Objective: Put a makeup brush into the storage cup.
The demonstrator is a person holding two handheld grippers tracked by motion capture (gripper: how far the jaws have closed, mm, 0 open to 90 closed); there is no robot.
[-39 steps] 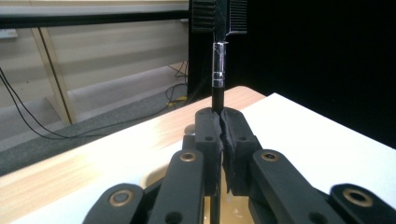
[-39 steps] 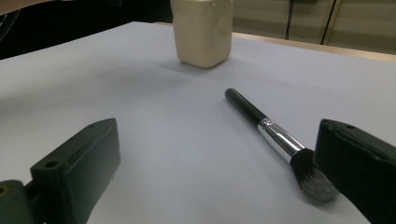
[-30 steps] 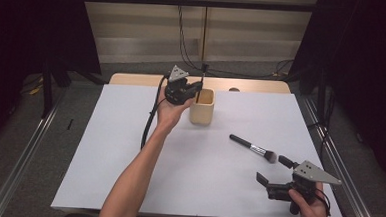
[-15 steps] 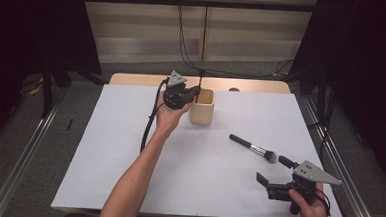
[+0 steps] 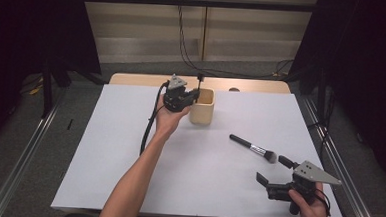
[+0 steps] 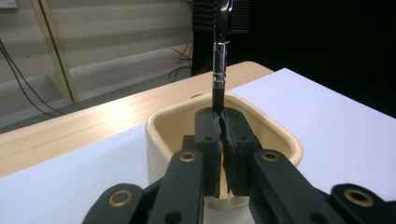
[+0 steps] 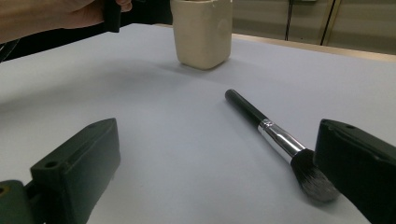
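Two makeup brushes in play. I see my left gripper clamped tight on the black handle of a slim black brush with a silver ferrule, held upright, its lower end inside the cream square ceramic cup. In the left gripper view the jaws meet around the handle just above the cup's rim. That cup stands on the white sheet covering the bench, close to its far edge, about mid-width. My right gripper sits low near the near right corner, jaws spread wide, gripping nothing. Second black-handled brush with chrome ferrule and dark bristles lies flat on the sheet, bristle end just beside one right jaw, handle pointing toward the cup.
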